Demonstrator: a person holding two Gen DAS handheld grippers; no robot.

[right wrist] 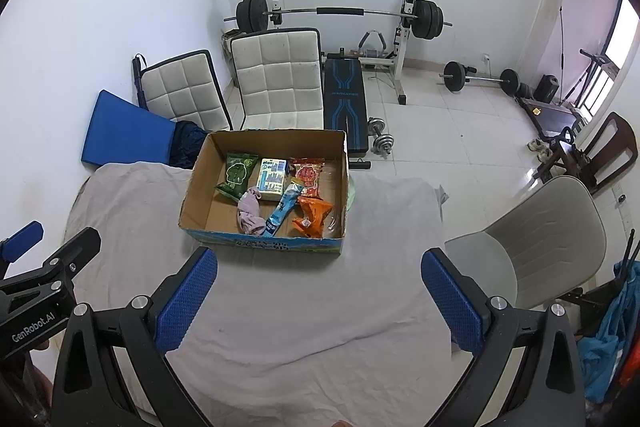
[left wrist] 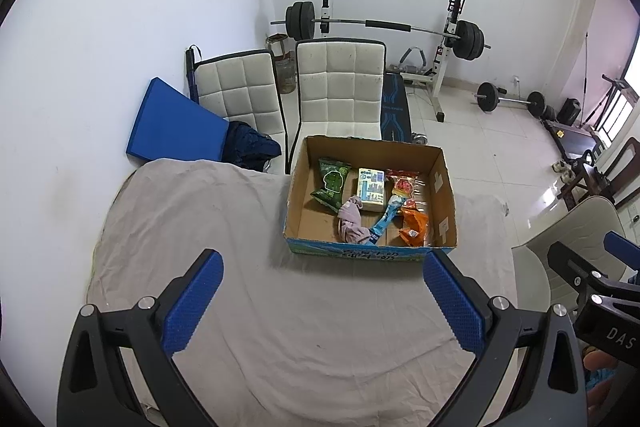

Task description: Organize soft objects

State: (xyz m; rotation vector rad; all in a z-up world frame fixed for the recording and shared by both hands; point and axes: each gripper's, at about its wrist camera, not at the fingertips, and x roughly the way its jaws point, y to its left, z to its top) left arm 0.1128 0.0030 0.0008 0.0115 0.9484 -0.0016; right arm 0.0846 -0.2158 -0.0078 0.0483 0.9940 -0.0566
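An open cardboard box (left wrist: 442,187) (right wrist: 196,183) stands on the cloth-covered table. Inside lie a green snack bag (left wrist: 331,183) (right wrist: 236,175), a tissue pack (left wrist: 371,189) (right wrist: 273,179), a red packet (left wrist: 403,185) (right wrist: 308,175), an orange packet (left wrist: 416,227) (right wrist: 314,215), a blue tube pack (left wrist: 385,221) (right wrist: 282,211) and a pink cloth (left wrist: 352,223) (right wrist: 250,215). My left gripper (left wrist: 320,303) is open and empty, above the cloth in front of the box. My right gripper (right wrist: 320,303) is open and empty, in front of the box and to its right.
A grey cloth (left wrist: 200,227) (right wrist: 380,227) covers the table. Two white padded chairs (left wrist: 340,87) (right wrist: 280,79) stand behind it, with a blue mat (left wrist: 168,123) and a weight bench (left wrist: 384,27). A beige chair (right wrist: 552,227) stands to the right.
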